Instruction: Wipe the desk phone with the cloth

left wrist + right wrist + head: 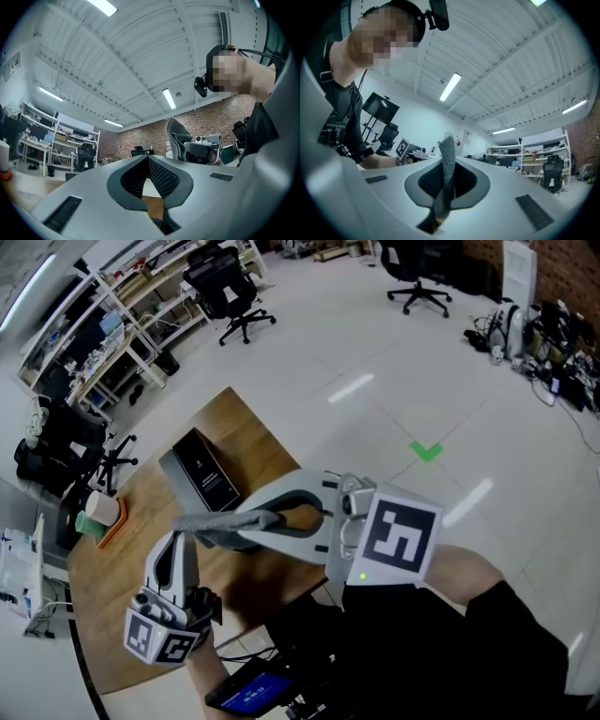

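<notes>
Grey cloth (217, 524): pinched in right gripper (270, 519), jaws closed on it.
Progress: judged early; no wiping contact evident, whole phone left to do.
Desk phone (202, 474): dark slab on wooden desk (103, 601), just beyond hanging cloth; touching or not, can't tell.
Left gripper (176, 545): jaws together, empty, beside cloth.

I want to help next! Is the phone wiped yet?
Done: the grey cloth is pinched in the right hand-held gripper. In hand: the cloth is held near the desk phone, contact unclear. Left: the wiping itself; the left hand-held gripper is shut, empty.
</notes>
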`<state>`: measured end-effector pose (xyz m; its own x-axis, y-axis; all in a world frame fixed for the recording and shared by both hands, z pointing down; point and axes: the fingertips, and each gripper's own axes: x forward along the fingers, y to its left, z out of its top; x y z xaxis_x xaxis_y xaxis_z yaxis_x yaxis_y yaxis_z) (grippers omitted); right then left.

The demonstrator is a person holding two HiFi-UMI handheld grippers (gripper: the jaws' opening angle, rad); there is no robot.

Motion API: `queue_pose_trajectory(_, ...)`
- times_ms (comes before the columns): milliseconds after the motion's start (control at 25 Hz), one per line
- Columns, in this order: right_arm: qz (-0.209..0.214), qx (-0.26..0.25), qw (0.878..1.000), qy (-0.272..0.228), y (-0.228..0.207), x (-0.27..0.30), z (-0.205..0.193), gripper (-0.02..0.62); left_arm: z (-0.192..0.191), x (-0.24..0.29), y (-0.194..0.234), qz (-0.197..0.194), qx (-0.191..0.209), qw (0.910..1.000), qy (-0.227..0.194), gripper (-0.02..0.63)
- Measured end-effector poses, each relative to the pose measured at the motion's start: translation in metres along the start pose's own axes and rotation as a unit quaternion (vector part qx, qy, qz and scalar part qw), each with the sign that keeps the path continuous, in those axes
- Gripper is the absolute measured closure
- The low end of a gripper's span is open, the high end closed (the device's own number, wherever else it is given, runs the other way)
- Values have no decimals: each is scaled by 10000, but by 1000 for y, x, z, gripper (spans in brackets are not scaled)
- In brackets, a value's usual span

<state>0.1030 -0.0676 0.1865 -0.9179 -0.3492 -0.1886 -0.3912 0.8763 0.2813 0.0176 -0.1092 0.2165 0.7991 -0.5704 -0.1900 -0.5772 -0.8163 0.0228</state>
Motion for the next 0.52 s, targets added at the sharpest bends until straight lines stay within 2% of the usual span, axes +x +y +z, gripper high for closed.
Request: queue_pose_trajectory(520, -28, -271, 9994, -214, 5, -20, 26, 572, 9, 12, -30, -88, 42, 9999, -96, 615)
